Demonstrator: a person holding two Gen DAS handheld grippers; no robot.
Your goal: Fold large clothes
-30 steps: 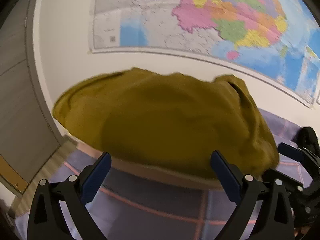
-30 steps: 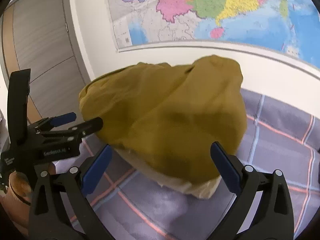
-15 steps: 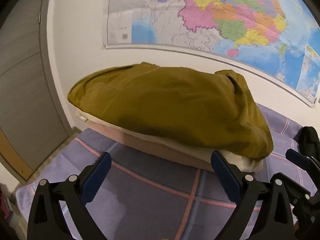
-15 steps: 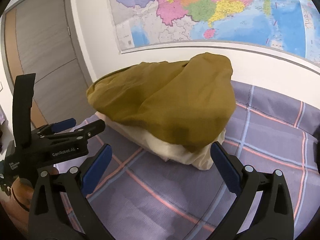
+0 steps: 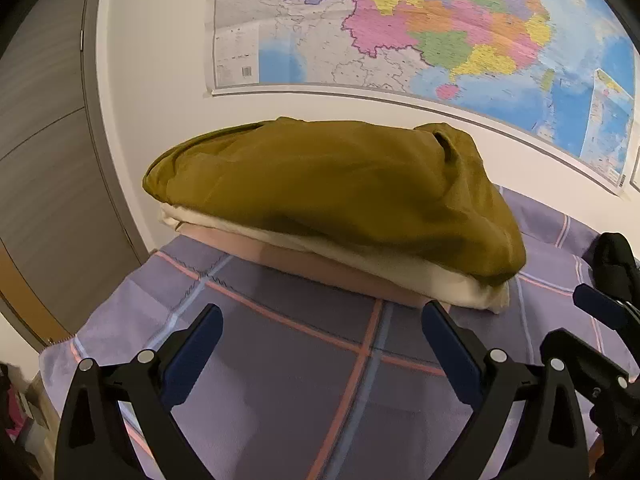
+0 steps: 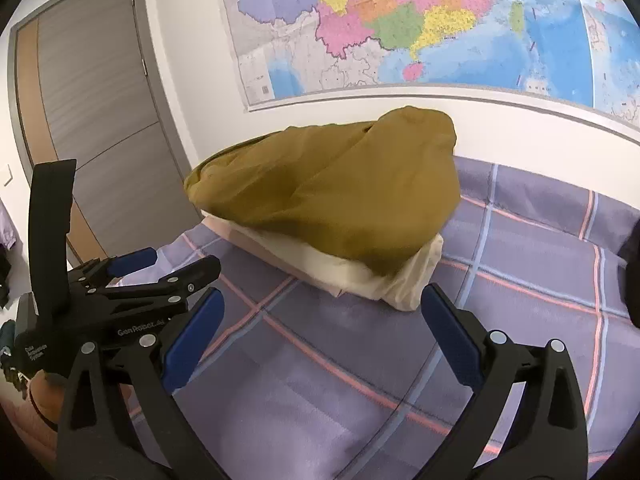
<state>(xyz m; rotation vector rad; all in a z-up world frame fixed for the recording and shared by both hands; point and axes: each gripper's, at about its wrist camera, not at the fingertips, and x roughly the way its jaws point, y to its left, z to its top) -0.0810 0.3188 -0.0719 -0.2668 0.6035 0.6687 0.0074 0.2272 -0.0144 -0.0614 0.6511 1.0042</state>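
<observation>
Lying folded on top of a small stack, the mustard-yellow garment [image 5: 332, 188] sits at the far end of the bed, close under the wall; beneath it lie a cream folded piece [image 5: 360, 264] and a pinkish one [image 5: 304, 260], the three resting on the purple checked bedcover [image 5: 320, 380]. The stack lies straight ahead of both grippers and well apart from them, its long axis running roughly across the left view, from the door side toward the right; in the right view it runs on a slant, its near corner pointing at the fingers. The left gripper [image 5: 320, 344] hangs empty, its blue pads spread wide with only bedcover between them; the right gripper [image 6: 318, 326] is likewise spread wide and holds nothing. I cannot tell which of the two is nearer the stack; in the right view the left tool crosses the lower left. Judging by how neatly the garment lies, this piece looks finished, and any coming move would probably turn away from the stack. Around it: a large wall map [image 6: 420, 20] above, a grey door [image 6: 92, 92] to the left; nothing stands on the bedcover between fingers and stack.
</observation>
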